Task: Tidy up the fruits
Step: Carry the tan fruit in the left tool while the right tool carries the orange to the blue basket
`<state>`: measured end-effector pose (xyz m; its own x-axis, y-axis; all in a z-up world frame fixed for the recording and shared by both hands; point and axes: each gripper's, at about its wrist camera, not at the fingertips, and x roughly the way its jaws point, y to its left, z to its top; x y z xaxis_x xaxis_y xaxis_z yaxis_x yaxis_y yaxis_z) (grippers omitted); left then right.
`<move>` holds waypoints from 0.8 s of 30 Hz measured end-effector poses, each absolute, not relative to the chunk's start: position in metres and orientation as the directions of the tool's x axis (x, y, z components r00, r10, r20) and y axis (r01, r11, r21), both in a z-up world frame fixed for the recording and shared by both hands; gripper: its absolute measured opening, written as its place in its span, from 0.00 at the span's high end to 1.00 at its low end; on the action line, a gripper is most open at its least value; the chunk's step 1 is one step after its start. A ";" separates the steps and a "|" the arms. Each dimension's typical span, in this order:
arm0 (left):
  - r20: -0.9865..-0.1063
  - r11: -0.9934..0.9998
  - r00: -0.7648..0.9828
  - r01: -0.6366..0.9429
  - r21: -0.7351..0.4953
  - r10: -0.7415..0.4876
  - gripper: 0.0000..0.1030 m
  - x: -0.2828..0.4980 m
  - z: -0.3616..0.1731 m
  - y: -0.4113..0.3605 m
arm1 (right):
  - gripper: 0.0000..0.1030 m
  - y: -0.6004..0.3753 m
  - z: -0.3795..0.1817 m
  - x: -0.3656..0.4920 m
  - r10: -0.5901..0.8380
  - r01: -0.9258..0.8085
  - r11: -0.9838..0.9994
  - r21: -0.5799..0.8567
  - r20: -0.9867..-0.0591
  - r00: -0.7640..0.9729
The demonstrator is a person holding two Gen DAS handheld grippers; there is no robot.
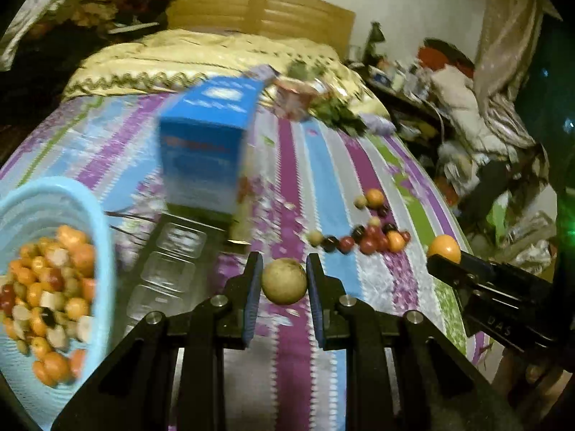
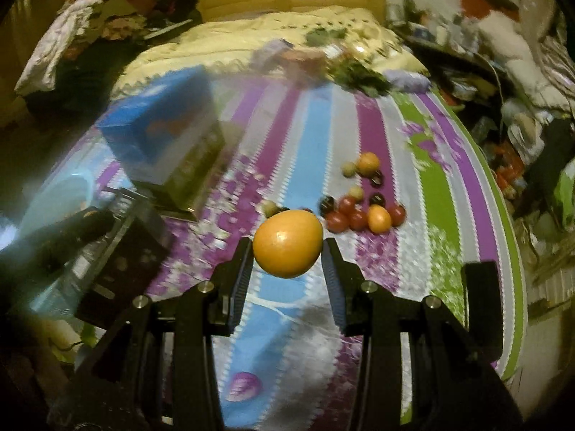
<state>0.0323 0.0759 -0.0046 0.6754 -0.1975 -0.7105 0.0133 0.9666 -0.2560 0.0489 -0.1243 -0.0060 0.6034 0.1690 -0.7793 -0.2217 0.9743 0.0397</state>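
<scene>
My left gripper (image 1: 284, 280) is shut on a round tan fruit (image 1: 284, 281), held above the striped bedspread. My right gripper (image 2: 287, 248) is shut on an orange fruit (image 2: 287, 244); it also shows at the right of the left wrist view (image 1: 444, 248). A light blue basket (image 1: 104, 251) at the left holds several small orange, red and pale fruits. A clear compartment tray (image 1: 169, 269) lies beside it. A loose cluster of red, dark and orange fruits (image 1: 373, 239) lies on the bed ahead, also in the right wrist view (image 2: 363, 212).
A blue carton (image 1: 205, 147) stands on the bed behind the tray. A pink packet (image 1: 294, 98) and leafy greens (image 1: 334, 111) lie farther back. The bed's right edge drops to cluttered floor (image 1: 467, 165). A wooden headboard (image 1: 262, 10) is at the far end.
</scene>
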 end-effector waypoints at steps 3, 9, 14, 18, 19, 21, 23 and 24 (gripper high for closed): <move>-0.695 0.965 0.702 -0.041 -0.260 -0.157 0.76 0.027 0.006 0.109 | 0.61 -0.102 0.004 0.050 0.203 -0.266 0.963 0.045 -0.773 0.601; -0.676 0.941 0.735 -0.192 -0.278 -0.050 0.76 0.012 0.022 0.192 | 0.61 -0.047 0.025 0.052 0.269 -0.361 0.932 0.045 -0.753 0.600; -0.676 0.918 0.736 -0.288 -0.272 0.031 0.76 -0.004 0.029 0.249 | 0.61 -0.003 0.040 0.056 0.339 -0.437 0.897 0.067 -0.739 0.583; -0.696 0.906 0.715 -0.339 -0.253 0.073 0.76 -0.012 0.031 0.288 | 0.61 0.035 0.048 0.058 0.384 -0.497 0.864 0.074 -0.735 0.558; -0.703 0.904 0.707 -0.348 -0.248 0.079 0.76 -0.013 0.031 0.295 | 0.61 0.042 0.049 0.058 0.393 -0.511 0.856 0.076 -0.737 0.550; -0.715 0.898 0.692 -0.371 -0.236 0.098 0.76 -0.016 0.030 0.313 | 0.61 0.063 0.050 0.059 0.420 -0.544 0.834 0.092 -0.745 0.519; -0.727 0.892 0.677 -0.391 -0.226 0.113 0.76 -0.019 0.030 0.329 | 0.61 0.079 0.049 0.060 0.440 -0.570 0.815 0.107 -0.755 0.487; -0.731 0.889 0.673 -0.399 -0.225 0.117 0.76 -0.021 0.030 0.335 | 0.61 0.086 0.049 0.061 0.448 -0.581 0.806 0.114 -0.759 0.472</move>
